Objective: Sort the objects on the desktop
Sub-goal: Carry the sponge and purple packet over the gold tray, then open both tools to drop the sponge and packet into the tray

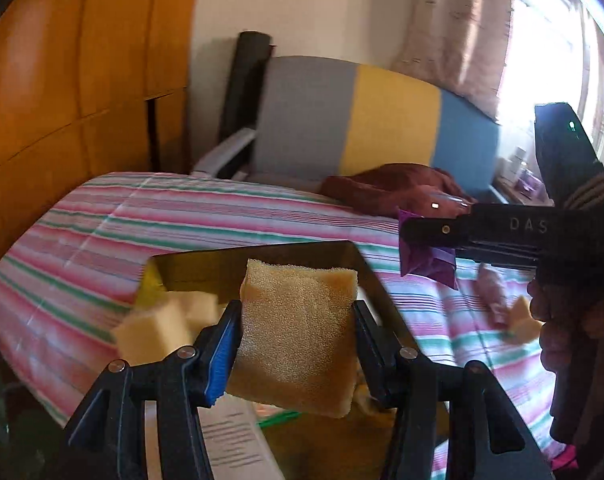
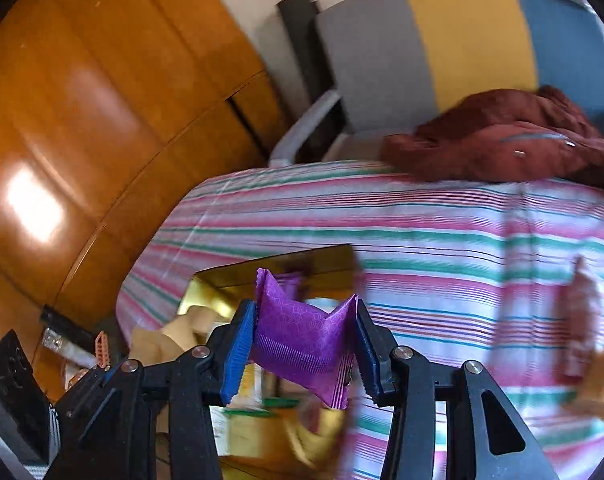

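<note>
- Daylight floods from my window (image 1: 550, 52), blown out white.
- Glare on the wardrobe (image 2: 33, 204).
- Edges bow (fisheye); striped bedspread (image 2: 442, 240) smears with motion blur.

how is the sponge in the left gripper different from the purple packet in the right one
The sponge is a tan, porous, thick block; the purple packet is thin, glossy, patterned wrapping. The sponge keeps its squarish shape, while the packet buckles between the jaws. Both are clamped and held above the gold box.
</note>
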The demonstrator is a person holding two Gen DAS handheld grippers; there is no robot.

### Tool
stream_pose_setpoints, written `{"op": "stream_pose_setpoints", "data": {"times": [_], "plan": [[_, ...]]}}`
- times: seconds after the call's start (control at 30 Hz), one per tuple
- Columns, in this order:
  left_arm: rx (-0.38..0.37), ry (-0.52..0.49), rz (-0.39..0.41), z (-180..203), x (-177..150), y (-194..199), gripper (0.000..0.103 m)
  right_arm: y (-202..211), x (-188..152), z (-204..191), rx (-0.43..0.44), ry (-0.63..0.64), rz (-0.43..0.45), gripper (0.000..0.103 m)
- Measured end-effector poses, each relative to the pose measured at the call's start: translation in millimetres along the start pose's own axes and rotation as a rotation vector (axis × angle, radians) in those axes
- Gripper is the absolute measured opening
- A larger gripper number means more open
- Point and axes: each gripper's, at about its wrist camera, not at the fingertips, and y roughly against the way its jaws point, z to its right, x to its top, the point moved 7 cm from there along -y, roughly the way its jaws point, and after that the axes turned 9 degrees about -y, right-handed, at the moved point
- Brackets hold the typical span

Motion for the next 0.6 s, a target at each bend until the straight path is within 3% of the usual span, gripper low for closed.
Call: {"op": "stream_pose_setpoints", "data": {"times": [0.2,0.6], "plan": [[0.041,0.035,-0.012,-23.3,-9.7,-4.5,0.054,-35.7,-6.9,-35.6,0.014,0.04,-0.058,0.047],[0.051,0.084,-0.046,-38.0,-22.1,-13.9,0.056,-74.3,-17.4,-51.0,0.019,0.051,-0.137,0.052]]}}
